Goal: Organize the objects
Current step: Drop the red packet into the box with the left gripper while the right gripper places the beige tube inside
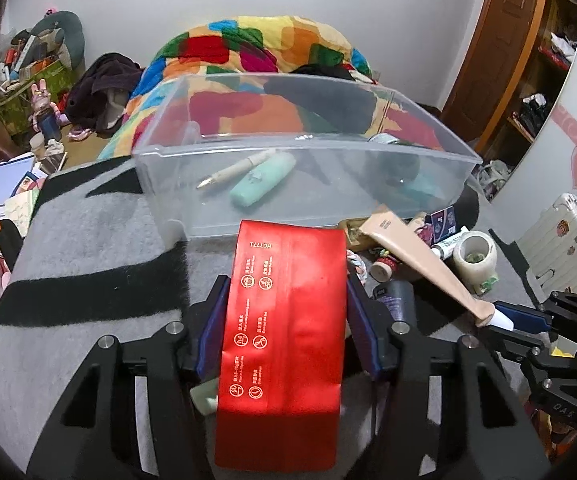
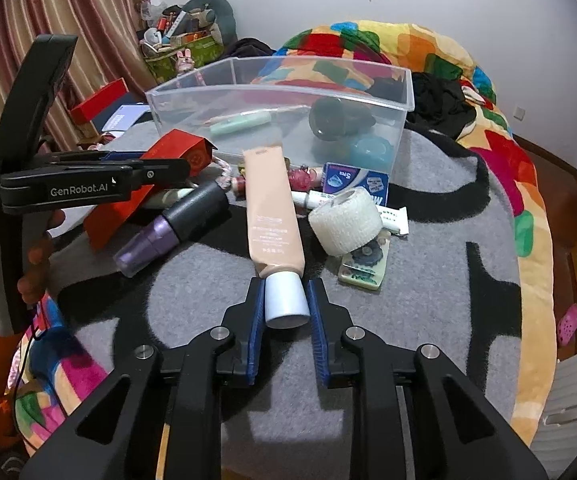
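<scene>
Your left gripper [image 1: 286, 312] clamps the red packet [image 1: 284, 344] | your right gripper [image 2: 287, 308] grips the beige tube [image 2: 274, 216] by its white cap [image 2: 284, 300] | clear bin [image 2: 402, 120] just beyond

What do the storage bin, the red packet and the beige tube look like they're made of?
Storage bin: clear hard plastic, contents visible through its walls. Red packet: probably glossy foil or laminate, creased with sheen. Beige tube: soft matte plastic, white cap.

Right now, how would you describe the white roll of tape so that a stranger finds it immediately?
Find the clear plastic bin on the grey blanket. In the pile before it, right of the beige tube, lies the white roll, the only textured, hollow cylinder.
</scene>
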Tool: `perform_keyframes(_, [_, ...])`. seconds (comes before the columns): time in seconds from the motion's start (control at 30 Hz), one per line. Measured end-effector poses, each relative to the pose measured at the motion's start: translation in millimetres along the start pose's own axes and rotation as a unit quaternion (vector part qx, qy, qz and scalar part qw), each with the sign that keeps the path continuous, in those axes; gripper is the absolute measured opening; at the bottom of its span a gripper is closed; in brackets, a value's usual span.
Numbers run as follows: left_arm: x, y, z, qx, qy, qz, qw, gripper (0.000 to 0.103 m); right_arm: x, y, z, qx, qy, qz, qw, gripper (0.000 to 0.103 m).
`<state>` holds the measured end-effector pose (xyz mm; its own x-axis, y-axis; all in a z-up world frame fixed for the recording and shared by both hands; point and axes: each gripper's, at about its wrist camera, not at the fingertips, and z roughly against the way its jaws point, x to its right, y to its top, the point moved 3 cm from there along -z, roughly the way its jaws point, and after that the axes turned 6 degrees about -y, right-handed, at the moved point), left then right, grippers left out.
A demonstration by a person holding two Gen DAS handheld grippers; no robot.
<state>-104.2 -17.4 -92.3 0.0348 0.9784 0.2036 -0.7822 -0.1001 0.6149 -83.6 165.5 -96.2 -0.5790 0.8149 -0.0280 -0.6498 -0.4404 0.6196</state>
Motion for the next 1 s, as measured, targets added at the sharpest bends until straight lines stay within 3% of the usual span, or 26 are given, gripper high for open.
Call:
perform_keyframes(0.53, [9, 20, 70, 0.088, 0.001, -0.005, 0.9961, 0.055, -10, 32, 63, 0.103, 0.013, -0.001, 0.995, 0.019])
perform_keyframes(1.0, [0, 69, 83, 0.116, 0.014, -0.01, 0.993, 0.055, -9, 114, 102, 0.202, -0.012, -0.004, 0.979, 0.019])
